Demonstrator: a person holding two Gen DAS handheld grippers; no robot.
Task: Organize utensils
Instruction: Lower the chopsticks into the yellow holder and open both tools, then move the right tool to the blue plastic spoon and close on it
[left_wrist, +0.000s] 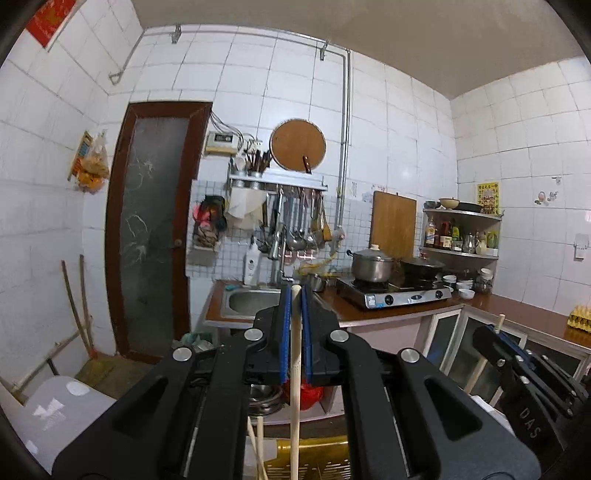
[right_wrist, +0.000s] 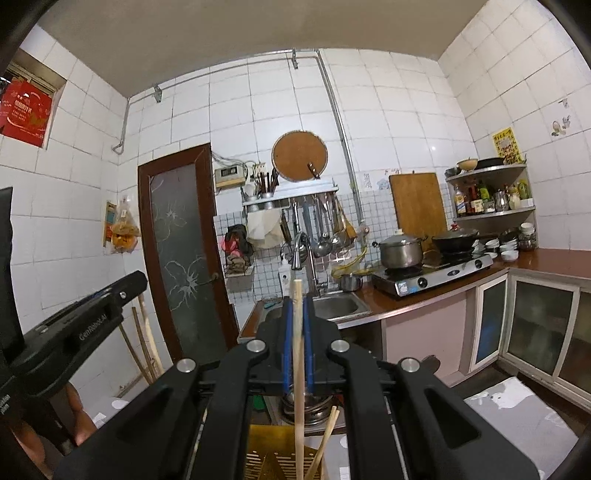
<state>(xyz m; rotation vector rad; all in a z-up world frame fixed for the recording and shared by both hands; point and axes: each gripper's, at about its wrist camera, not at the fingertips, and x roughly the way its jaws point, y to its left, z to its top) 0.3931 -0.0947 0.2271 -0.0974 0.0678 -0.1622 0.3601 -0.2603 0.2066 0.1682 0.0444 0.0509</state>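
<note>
Kitchen counter as landmark: brown top running along the tiled wall. Gas stove sits on it, steel pot and black wok on the burners. Steel sink set into the counter's left end; utensil rack with hanging ladles on the wall above the sink. Yellow slotted basket low in front of the counter, loose chopsticks standing in it. Left gripper narrow, blue pads clamped on one upright wooden chopstick. Right gripper likewise narrow, clamped on a second chopstick, held upright above the basket.
</note>
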